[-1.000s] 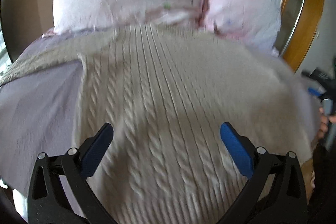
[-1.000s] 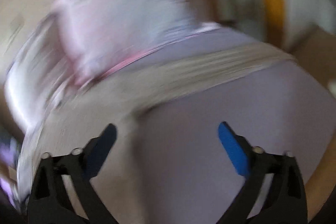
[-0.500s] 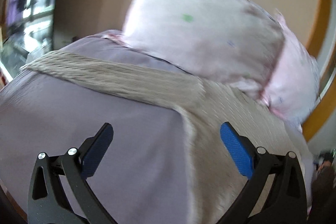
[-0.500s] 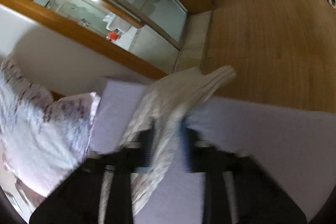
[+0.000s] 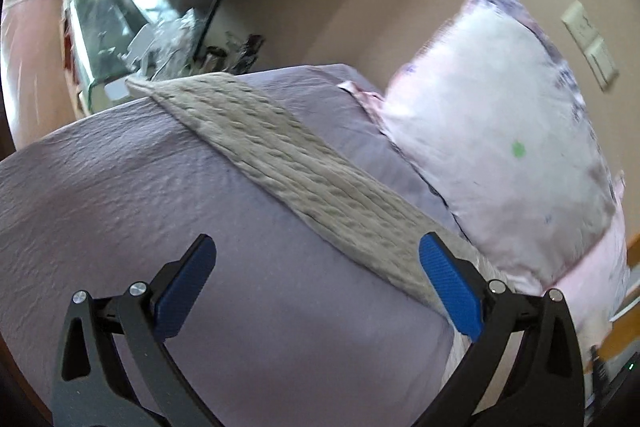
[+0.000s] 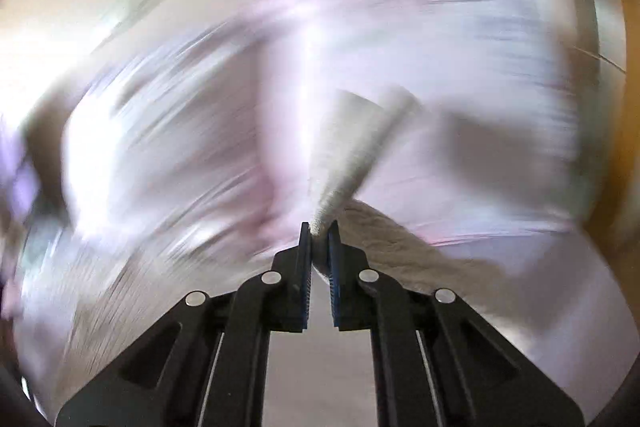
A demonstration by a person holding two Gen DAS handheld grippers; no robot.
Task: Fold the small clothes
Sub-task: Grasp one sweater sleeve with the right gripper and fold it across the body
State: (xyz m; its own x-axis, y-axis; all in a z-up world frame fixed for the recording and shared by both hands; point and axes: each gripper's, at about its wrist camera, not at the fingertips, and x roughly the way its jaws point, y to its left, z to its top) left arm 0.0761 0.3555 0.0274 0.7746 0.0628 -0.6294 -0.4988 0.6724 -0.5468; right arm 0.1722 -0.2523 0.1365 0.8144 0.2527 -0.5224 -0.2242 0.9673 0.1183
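Between right gripper (image 6: 319, 233) pads, sweater (image 6: 352, 147) edge

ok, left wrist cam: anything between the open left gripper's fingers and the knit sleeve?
Only bare lilac bedsheet between the left gripper and the sleeve, in the left wrist view; its right fingertip overlaps the sleeve's near edge.

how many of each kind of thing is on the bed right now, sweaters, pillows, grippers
beige cable-knit sweater: 1
white and pink patterned pillow: 1 clearly seen, with more pale pink fabric below it that may be a second
black gripper with blue pads: 2, left gripper open above the lilac bedsheet, right gripper shut on the sweater
total: 4
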